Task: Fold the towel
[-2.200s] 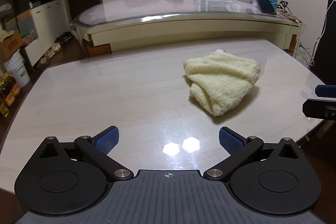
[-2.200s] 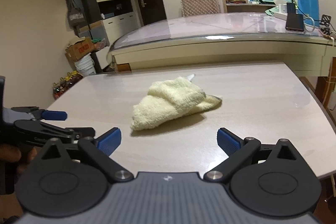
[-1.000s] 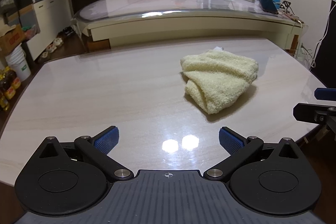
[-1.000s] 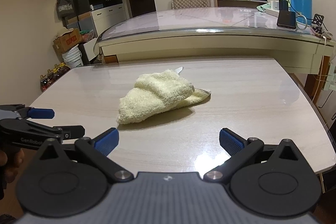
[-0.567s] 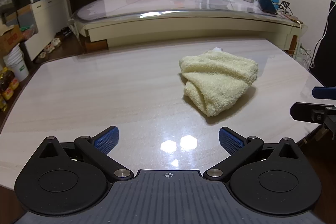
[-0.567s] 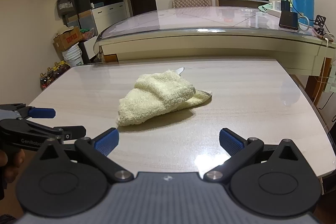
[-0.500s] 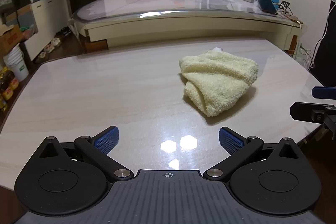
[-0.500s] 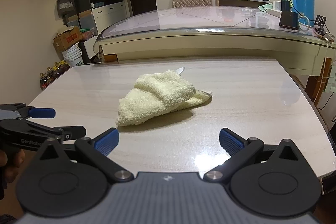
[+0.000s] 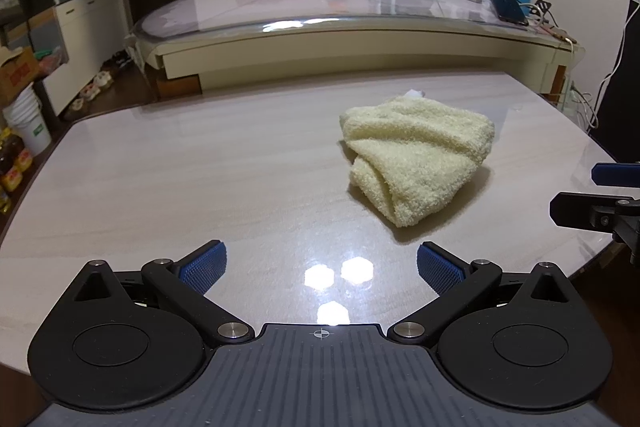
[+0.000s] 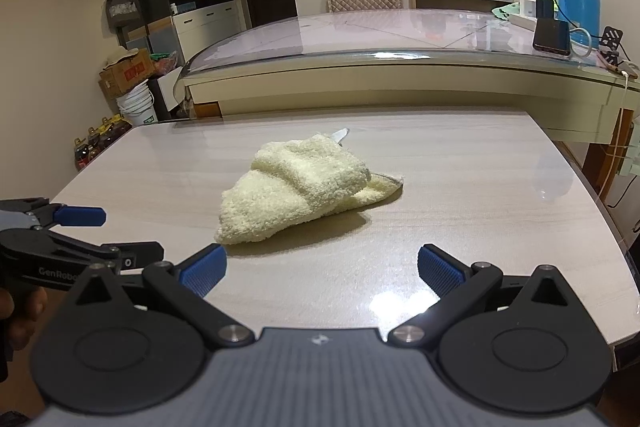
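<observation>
Little change vs 2 s back: both grippers edge closer. Left gripper (image 9: 321, 263) & right gripper (image 10: 322, 265) jaws spread, empty. Towel (image 9: 416, 163) crumpled mid-tabletop (image 9: 160, 179), untouched; folding not begun.

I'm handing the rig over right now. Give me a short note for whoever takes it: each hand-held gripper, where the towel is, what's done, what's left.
Left hand-held gripper: open, empty, low over the near edge of the table, short of the towel.
Right hand-held gripper: open, empty, also short of the towel.
Towel: cream, bunched in a loose heap on the table, ahead and right of the left gripper, just ahead of the right one. A white tag pokes out at its far side.
Done: nothing; neither gripper touches the towel.
Left: spread it flat, then fold it.
</observation>
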The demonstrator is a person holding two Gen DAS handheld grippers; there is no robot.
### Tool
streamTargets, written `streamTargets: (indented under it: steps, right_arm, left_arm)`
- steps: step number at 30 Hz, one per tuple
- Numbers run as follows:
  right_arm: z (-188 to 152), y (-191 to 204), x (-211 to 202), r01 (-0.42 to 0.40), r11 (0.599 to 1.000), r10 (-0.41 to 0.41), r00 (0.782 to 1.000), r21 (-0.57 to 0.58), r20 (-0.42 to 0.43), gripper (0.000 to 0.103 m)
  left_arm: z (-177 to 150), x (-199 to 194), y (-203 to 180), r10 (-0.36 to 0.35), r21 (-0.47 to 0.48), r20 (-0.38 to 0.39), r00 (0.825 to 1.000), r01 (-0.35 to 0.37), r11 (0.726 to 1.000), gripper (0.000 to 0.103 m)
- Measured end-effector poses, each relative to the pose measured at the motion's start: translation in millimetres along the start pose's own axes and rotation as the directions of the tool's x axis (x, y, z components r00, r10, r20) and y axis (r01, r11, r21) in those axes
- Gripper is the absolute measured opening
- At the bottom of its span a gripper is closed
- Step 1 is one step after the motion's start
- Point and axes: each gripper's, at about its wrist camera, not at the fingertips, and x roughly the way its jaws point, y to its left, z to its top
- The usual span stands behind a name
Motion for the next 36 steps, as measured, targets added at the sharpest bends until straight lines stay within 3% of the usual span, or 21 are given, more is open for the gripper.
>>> streamTargets:
  steps: [25,36]
  right_arm:
    - [6.1,-2.0,7.8,0.003,1.000,-0.003,1.000,-0.014,-0.006,0.103]
    - [28.4,0.0,17.5,-0.038,0.993,0.041,0.999,-0.109,0.023,0.103]
  left_arm:
    - [3.7,7.1,-0.7,-0.011,0.004,-0.004,1.000,0.011,1.000,0.103]
    - [9.6,10.9,5.4,0.000,0.009,0.004,1.000,0.000,1.000,0.103]
